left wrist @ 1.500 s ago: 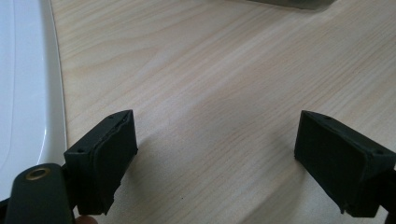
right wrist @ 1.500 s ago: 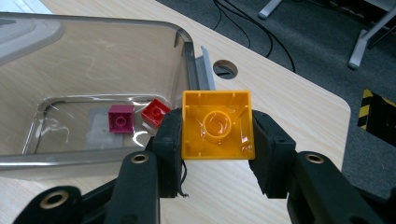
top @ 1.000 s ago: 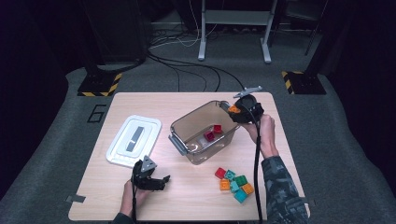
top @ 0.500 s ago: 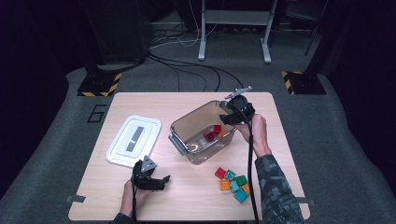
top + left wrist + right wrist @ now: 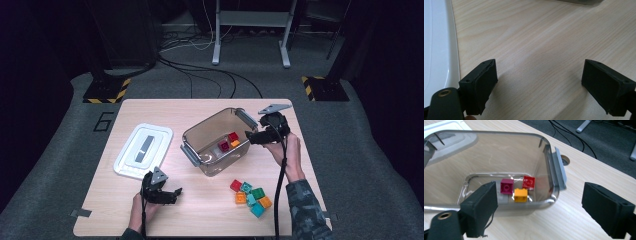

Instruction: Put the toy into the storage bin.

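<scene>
The right gripper (image 5: 255, 136) is hovering at the right-hand edge of the clear plastic box (image 5: 200, 150), its jaws having just been opening and now standing wide apart with nothing between them. In the right gripper view, three bricks are lying together on the floor of the box: a dark pink brick (image 5: 507, 186), a red brick (image 5: 528, 182) just beside it and an orange brick (image 5: 521, 195) touching the front of both. The box is sitting near the middle of the wooden table (image 5: 150, 112). A loose pile of bricks (image 5: 250, 197), in red, teal, green, orange and blue, is lying on the table in front of the box, close to the person's right forearm. The left gripper (image 5: 172, 192) is resting low over the near left part of the table, jaws spread wide over bare wood and holding nothing. The white lid (image 5: 143, 150) is lying flat to the left of the box, just beyond the left gripper.
</scene>
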Action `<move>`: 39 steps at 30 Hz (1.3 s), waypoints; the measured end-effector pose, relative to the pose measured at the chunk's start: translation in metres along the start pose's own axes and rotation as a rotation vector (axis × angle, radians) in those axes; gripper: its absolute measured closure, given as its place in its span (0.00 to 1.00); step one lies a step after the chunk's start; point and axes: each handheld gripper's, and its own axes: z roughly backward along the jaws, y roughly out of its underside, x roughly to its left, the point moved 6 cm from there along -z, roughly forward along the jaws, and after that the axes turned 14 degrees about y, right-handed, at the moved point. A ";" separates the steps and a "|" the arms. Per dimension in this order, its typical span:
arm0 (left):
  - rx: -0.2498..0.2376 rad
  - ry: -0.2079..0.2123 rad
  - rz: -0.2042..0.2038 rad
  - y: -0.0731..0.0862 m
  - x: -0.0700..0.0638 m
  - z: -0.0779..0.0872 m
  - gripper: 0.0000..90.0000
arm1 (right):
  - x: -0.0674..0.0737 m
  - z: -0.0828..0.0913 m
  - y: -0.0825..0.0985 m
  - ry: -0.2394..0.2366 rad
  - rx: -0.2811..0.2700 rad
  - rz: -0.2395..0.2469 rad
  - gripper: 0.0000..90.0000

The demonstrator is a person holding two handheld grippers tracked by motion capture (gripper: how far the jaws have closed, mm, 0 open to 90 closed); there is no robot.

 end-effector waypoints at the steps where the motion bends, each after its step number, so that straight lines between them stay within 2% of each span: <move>1: 0.000 0.000 -0.001 0.000 0.000 0.000 0.14 | -0.001 0.002 0.003 0.001 0.003 -0.005 0.12; 10: 0.000 0.000 -0.002 0.000 0.000 0.000 0.14 | -0.008 0.015 0.035 0.016 0.018 -0.018 0.09; 17: 0.000 0.000 -0.002 0.000 0.000 0.000 0.14 | -0.003 0.017 0.060 0.011 0.041 -0.029 0.08; 30: -0.003 0.001 0.005 0.000 0.000 0.000 0.14 | 0.019 0.007 0.105 -0.038 0.112 -0.040 0.05; 39: 0.001 0.006 0.007 0.000 -0.001 0.000 0.14 | 0.039 -0.002 0.128 -0.086 0.126 -0.017 0.05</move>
